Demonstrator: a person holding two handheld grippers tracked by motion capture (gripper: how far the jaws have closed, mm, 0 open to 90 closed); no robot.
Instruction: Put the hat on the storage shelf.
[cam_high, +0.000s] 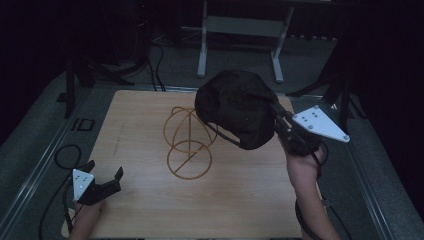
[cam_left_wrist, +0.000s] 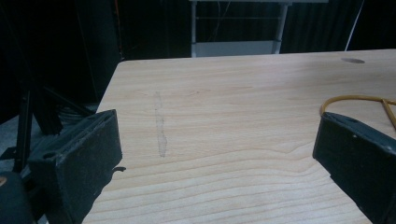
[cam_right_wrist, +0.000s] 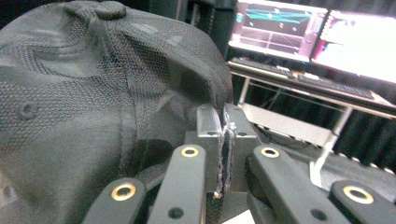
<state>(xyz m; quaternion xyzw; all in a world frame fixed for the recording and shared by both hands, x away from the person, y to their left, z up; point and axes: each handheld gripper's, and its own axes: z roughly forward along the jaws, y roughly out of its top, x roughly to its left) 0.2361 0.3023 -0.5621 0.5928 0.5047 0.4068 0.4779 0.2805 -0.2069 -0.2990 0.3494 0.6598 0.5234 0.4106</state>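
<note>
A black baseball cap (cam_high: 237, 107) hangs in the air over the table's right half, just right of a gold wire hat stand (cam_high: 186, 141). My right gripper (cam_high: 278, 120) is shut on the cap's edge; in the right gripper view the jaws press together on the fabric of the cap (cam_right_wrist: 93, 84). The stand has a round base ring and a wire dome, with nothing on it. My left gripper (cam_high: 106, 179) rests open near the table's front left corner, nothing between its fingers (cam_left_wrist: 84, 161). Part of the wire stand (cam_left_wrist: 359, 100) shows beyond its right jaw.
The wooden table (cam_high: 150, 200) sits on a grey floor. Cables (cam_high: 62, 155) loop beside its left edge, and tripod legs stand at both back corners. A metal desk frame (cam_high: 240, 30) is behind the table. Monitors (cam_right_wrist: 317, 32) glow in the right gripper view.
</note>
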